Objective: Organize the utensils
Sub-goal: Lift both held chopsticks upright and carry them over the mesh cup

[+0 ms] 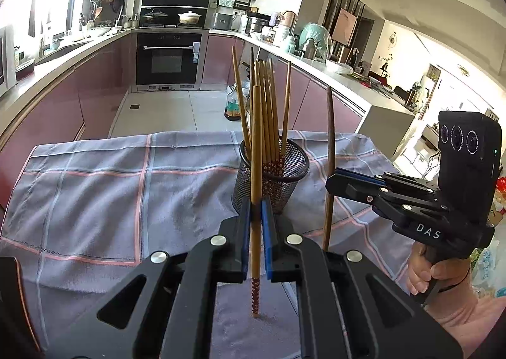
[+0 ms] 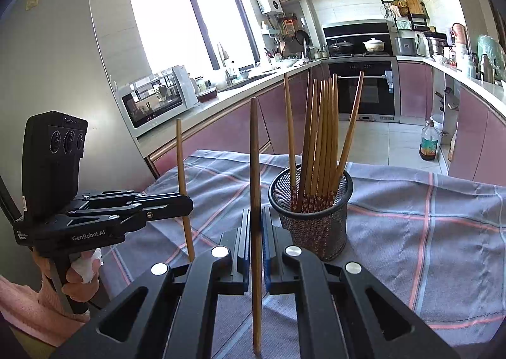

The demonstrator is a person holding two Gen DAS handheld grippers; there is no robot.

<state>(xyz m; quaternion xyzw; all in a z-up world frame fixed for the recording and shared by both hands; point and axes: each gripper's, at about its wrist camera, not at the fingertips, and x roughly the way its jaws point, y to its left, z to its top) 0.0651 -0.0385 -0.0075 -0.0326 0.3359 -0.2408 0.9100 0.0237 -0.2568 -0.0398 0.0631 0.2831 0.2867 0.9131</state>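
Holding one upright chopstick [image 1: 255, 201], the left gripper [image 1: 255, 232] is clamped on it, with the mesh holder [image 1: 278, 175] of chopsticks at one o'clock on the checked cloth [image 1: 110, 188]. In the right wrist view, the right gripper [image 2: 255, 248] pinches another chopstick [image 2: 255, 201] vertically, likely for dropping in; the holder [image 2: 311, 220] sits at one o'clock.

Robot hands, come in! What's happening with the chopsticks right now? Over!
Left gripper shut on one chopstick, upright. Right gripper shut on another chopstick. Mesh cup holds the rest. Nothing blocking the cup.
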